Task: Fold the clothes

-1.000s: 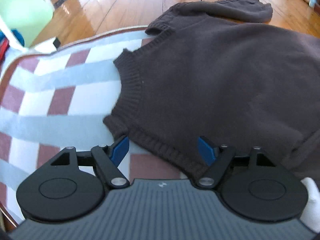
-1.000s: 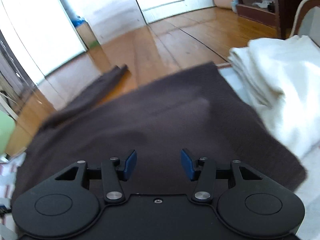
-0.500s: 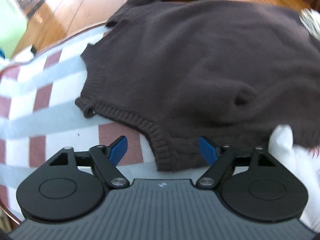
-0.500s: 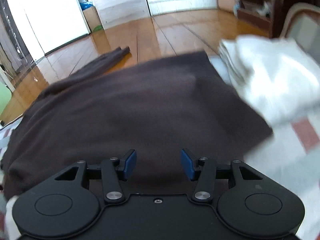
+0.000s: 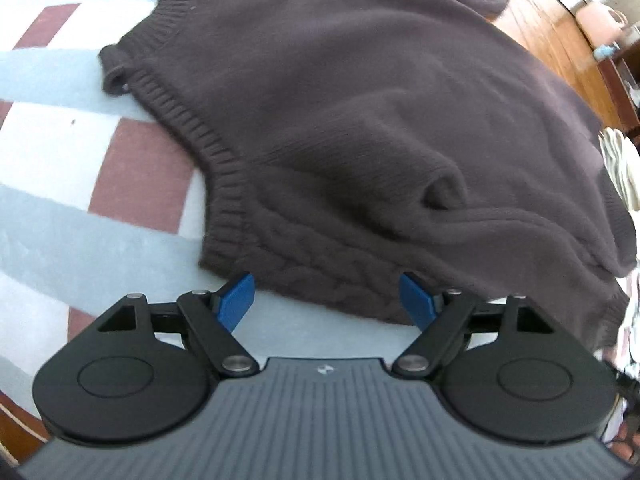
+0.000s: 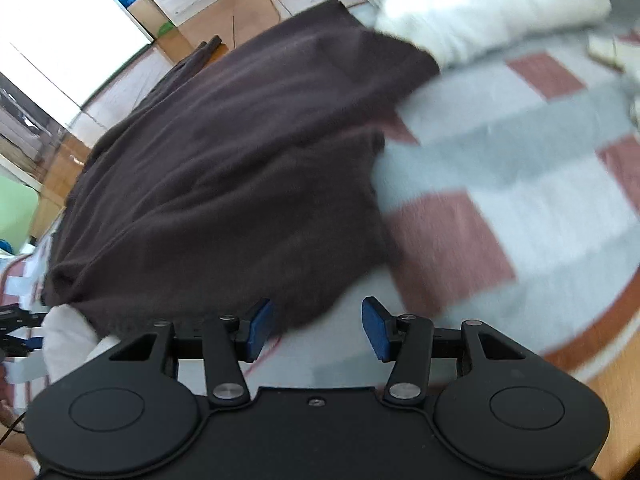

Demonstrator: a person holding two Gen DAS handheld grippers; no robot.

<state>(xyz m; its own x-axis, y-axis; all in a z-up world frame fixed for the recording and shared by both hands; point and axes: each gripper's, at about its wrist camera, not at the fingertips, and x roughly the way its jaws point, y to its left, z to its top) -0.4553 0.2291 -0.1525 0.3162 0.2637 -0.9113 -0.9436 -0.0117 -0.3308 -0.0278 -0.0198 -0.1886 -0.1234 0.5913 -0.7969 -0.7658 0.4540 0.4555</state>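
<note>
A dark brown knit sweater (image 5: 360, 120) lies spread over a checked blanket (image 5: 60, 168) of red, white and pale blue. Its ribbed neckline faces left and a cable-knit part lies nearest me. My left gripper (image 5: 330, 300) hovers open just above that near edge, blue pads apart, nothing between them. In the right wrist view the same sweater (image 6: 224, 168) fills the middle. My right gripper (image 6: 318, 328) stands open at its near corner, and the cloth edge reaches the left pad without being pinched. One sleeve trails onto the floor.
Folded white cloth (image 6: 480, 12) is piled at the far right of the blanket (image 6: 520, 184), touching the sweater's far corner. A white bundle (image 6: 68, 336) lies near my right gripper's left side. Wooden floor (image 5: 560, 28) lies beyond the blanket's brown border.
Both grippers have drawn back toward the sweater's near edge and tipped downward. The right one swung right, so the blanket now shows beside the sweater. Both stay open.
</note>
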